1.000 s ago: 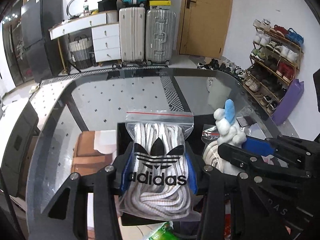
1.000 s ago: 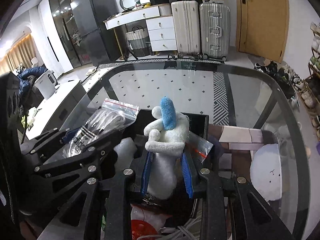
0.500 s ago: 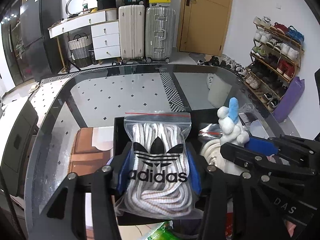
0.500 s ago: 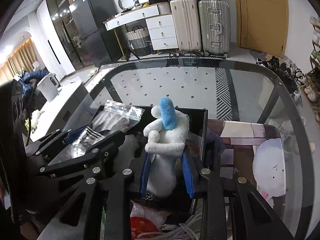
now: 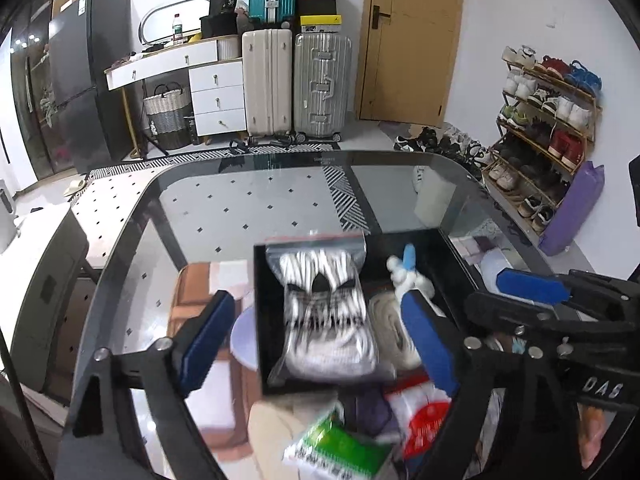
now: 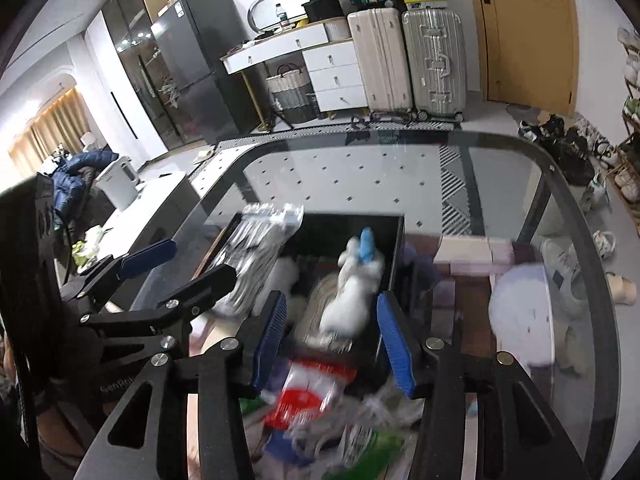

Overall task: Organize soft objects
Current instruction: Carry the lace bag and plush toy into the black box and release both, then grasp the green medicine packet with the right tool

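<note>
A clear zip bag of white rope (image 5: 326, 312) with a black adidas mark lies in the left part of a black box (image 5: 444, 248) on the glass table. My left gripper (image 5: 316, 344) is open above it, its jaws wide on either side. A white plush toy with a blue ear (image 6: 354, 284) lies in the right part of the box (image 6: 394, 240), on a coil of rope. My right gripper (image 6: 332, 338) is open, the toy loose between and ahead of its blue pads. The bag also shows in the right wrist view (image 6: 256, 256).
A heap of soft packets lies at the near edge: a red and white bag (image 6: 312, 396) and a green pack (image 5: 340, 452). The glass table (image 5: 248, 208) stretches ahead. A white stool (image 6: 520, 312) shows under the glass at the right. Suitcases and a shoe rack stand beyond.
Both grippers have opened and let go. The rope bag and the plush toy have dropped into the black box. Both grippers have pulled back and up.
</note>
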`<state>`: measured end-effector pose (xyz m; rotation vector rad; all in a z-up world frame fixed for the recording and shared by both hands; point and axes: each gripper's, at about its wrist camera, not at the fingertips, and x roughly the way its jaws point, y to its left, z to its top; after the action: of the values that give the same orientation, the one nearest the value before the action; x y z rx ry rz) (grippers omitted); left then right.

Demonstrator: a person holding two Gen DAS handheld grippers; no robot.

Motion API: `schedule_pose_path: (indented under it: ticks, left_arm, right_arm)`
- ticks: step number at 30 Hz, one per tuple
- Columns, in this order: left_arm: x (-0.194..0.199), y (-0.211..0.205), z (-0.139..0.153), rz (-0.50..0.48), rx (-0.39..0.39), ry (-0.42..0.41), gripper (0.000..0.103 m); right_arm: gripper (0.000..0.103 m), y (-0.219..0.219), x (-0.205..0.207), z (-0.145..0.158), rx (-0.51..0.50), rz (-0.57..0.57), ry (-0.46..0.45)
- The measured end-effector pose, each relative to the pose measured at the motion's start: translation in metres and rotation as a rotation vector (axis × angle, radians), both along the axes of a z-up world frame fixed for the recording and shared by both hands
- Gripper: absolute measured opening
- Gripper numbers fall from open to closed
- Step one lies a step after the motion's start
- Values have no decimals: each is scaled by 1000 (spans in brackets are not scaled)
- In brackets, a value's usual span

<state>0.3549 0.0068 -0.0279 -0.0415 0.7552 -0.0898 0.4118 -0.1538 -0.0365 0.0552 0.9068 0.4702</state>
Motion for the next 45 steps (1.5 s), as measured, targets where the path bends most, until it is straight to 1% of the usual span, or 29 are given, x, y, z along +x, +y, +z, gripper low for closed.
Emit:
schedule_pose_path:
  ticks: [3,7,11,15,18,21,23,27,29,33,35,40,45]
  left_arm:
    - [-16,4,-5,-4,-14,44,89]
    - [-30,6,-16,-8,-37,104,89]
    - [-37,6,-34,5,-41,166,89]
    - [-37,10,-51,20,-38,216,89]
    - [-37,12,-64,30,-83,265,89]
    - [-34,13,-70,63,-86,277,89]
    - [-31,11,-71,80,-88,267,89]
    - [-25,5,-79,106,-49,279,89]
    - [-22,1,-84,102,-36,285,89]
    - [-21,-4,-89,101,49,281,89]
    - [-25,-3,-89,91,50,281,89]
    - [-35,3,-87,66,61,289,89]
    - [-47,5,-89,11,91,324,89]
  right_arm:
    - [49,-9,-17,-6,30,10,50]
    - [49,-20,-36,-22,70,5,120]
    - [49,-25,-48,-35,77,3,174]
    - [49,-34,-60,-45,89,-11,202]
    - [50,-34,-63,-49,77,1,212]
    - [51,-32,-62,-54,51,3,216]
    - [51,-31,-62,-57,47,8,225]
    - [51,-32,-63,-60,32,7,221]
    - [51,-31,-63,-61,25,11,221]
    - [51,-33,-64,-67,17,14,233]
    - [53,-36,-64,-71,30,12,243]
    - [54,-41,-66,-73,36,6,246]
    - [54,-48,-69,-77,24,-5,255]
